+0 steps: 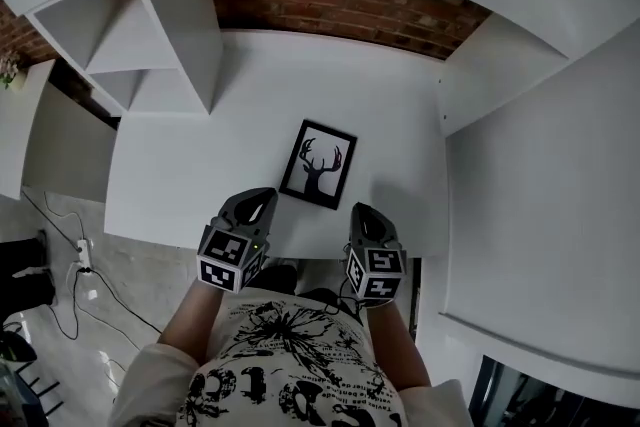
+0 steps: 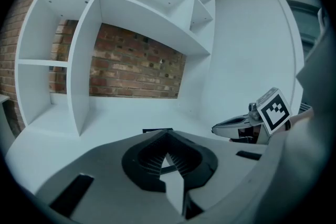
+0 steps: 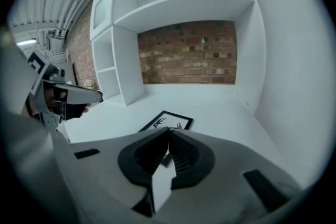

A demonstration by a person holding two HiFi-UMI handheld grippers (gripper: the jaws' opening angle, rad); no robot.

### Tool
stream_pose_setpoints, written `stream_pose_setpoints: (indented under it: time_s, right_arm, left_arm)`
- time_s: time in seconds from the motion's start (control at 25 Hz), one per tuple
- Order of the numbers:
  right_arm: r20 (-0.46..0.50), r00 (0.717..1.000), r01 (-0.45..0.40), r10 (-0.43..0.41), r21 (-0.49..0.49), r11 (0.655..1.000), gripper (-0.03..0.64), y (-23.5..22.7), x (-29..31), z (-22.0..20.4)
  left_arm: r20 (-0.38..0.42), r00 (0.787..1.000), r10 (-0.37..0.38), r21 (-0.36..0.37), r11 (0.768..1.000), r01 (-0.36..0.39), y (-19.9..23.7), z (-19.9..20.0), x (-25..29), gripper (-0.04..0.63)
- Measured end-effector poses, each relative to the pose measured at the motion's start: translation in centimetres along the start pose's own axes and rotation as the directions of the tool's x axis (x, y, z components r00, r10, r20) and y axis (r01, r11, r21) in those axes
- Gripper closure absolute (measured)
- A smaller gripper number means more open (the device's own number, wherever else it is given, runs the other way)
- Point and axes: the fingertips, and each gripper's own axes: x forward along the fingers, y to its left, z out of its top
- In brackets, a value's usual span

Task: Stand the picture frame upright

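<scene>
Lying flat, picture frame (image 1: 318,164), fully visible overhead

Flat white worktop (image 1: 190,185) backed by a red brick wall (image 1: 340,0); white open shelving (image 1: 140,45) (left side); pale grey speckled floor (image 1: 120,295) below.

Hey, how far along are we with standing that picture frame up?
Nothing looks done yet: the picture frame lies flat on the white desk, deer print facing up. Nothing is in hand: the left gripper and right gripper are both shut and empty, hovering by the frame's near end. Left to do: grip the frame, tip it up and set it standing.
</scene>
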Motion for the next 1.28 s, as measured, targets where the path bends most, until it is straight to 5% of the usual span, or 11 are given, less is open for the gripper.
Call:
stream_pose_setpoints:
  time_s: [0.2, 0.36, 0.68, 1.28]
  right_arm:
    - [-0.115, 0.993, 0.048, -0.038, 0.086, 0.995, 0.609, -1.4, 5.3, -2.2]
    - [-0.195, 0.981, 0.034, -0.006, 0.142, 0.989, 0.517, -1.2, 8.4, -3.4]
    - [-0.335, 0.942, 0.024, 0.002, 0.075, 0.997, 0.478, -2.0, 12.9, -6.0]
    - [-0.357, 0.934, 0.038, -0.010, 0.071, 0.997, 0.494, -2.6, 14.6, -6.8]
  left_arm:
    - [-0.016, 0.999, 0.034, -0.027, 0.999, -0.035, 2.8, -0.8, 2.3, 0.583]
    - [-0.010, 1.000, -0.001, -0.066, 0.998, 0.000, 3.3, -1.2, 3.5, 0.583]
    - [-0.029, 1.000, -0.004, -0.101, 0.995, 0.001, 4.7, -2.6, 5.4, 0.583]
    - [-0.049, 0.998, 0.025, -0.132, 0.991, -0.031, 5.3, -5.2, 3.6, 0.583]
